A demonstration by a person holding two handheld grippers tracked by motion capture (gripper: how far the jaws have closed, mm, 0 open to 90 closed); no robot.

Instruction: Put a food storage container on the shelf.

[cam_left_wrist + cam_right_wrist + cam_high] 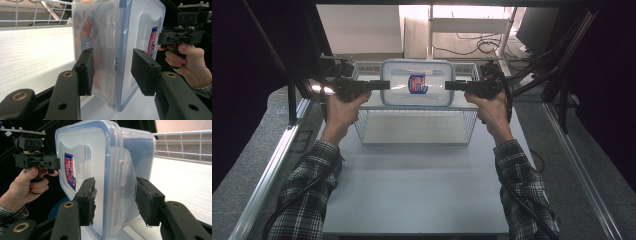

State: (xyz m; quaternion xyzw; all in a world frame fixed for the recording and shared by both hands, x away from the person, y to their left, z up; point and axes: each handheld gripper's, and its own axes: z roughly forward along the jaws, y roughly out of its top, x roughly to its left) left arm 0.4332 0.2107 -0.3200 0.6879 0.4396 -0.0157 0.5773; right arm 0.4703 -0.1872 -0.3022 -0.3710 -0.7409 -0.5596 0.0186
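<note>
Clear plastic box [417,82], rounded and blue-rimmed, sits between both grippers' spread black foam-padded fingers [86,71], over a wire basket [414,125].

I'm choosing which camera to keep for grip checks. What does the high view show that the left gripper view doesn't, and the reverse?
The high view alone takes in the white table, both plaid sleeves and the wire basket's full outline. The left gripper view alone shows the left gripper's pads straddling the container's side latch, a gap at the outer pad. Both show the clear blue-rimmed container, its label and the right gripper.
</note>
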